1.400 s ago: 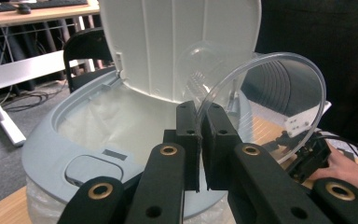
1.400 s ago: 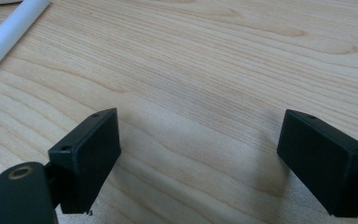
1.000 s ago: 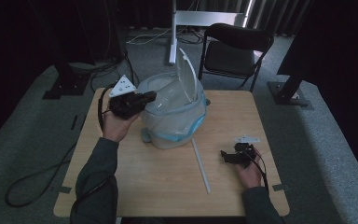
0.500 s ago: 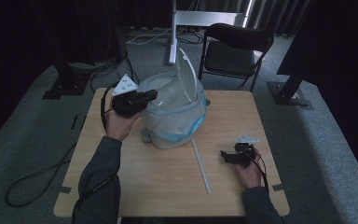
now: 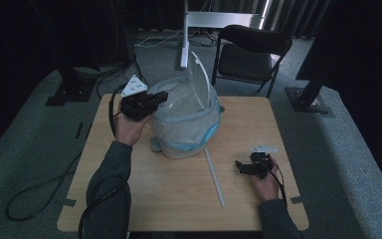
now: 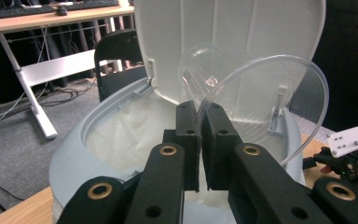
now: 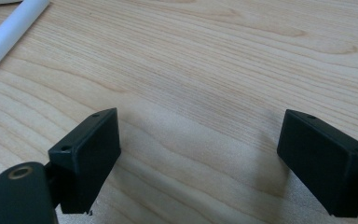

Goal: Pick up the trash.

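Left gripper (image 6: 198, 135) pinching the clear plastic cup (image 6: 256, 100) by its rim over the open bin (image 5: 186, 122), at 12 o'clock from the spread, idle right gripper (image 7: 198, 158); the thin rim may slip free, dropping the cup outside.

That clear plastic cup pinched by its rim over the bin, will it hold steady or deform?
The clear plastic cup looks thin-walled, so probably light and flexible. The left claw pinches only its rim, so it may buckle or slip. It hangs tilted above the open bin.
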Action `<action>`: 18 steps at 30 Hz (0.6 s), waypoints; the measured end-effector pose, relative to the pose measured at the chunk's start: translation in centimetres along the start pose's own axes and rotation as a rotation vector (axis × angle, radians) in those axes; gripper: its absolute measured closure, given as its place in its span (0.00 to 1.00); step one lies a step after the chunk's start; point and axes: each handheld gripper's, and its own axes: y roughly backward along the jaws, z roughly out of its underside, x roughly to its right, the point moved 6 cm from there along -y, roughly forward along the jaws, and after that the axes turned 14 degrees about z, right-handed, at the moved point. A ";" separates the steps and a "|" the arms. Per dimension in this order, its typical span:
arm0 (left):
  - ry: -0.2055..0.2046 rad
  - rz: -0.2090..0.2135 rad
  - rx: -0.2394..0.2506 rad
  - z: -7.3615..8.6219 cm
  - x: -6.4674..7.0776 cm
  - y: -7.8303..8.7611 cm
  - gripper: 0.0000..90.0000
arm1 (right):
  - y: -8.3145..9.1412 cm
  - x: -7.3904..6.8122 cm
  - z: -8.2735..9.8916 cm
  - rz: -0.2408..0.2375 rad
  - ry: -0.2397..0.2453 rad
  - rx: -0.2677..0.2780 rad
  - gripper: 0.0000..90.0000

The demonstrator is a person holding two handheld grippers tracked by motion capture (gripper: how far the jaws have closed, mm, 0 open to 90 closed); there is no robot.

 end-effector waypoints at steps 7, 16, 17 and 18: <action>0.016 -0.017 0.006 -0.3 -0.7 -0.4 0.95 | 0.0 0.0 0.0 0.000 0.001 0.001 0.13; 0.026 -0.009 0.015 -0.2 -1.1 -1.0 0.94 | 0.0 0.0 0.0 0.000 0.000 0.001 0.13; 0.027 -0.004 0.016 -0.2 -1.1 -1.2 0.89 | 0.0 0.0 0.0 0.000 -0.001 0.001 0.13; 0.036 -0.005 0.016 -0.1 -1.3 -1.2 0.82 | 0.0 0.0 0.0 0.000 -0.001 0.001 0.13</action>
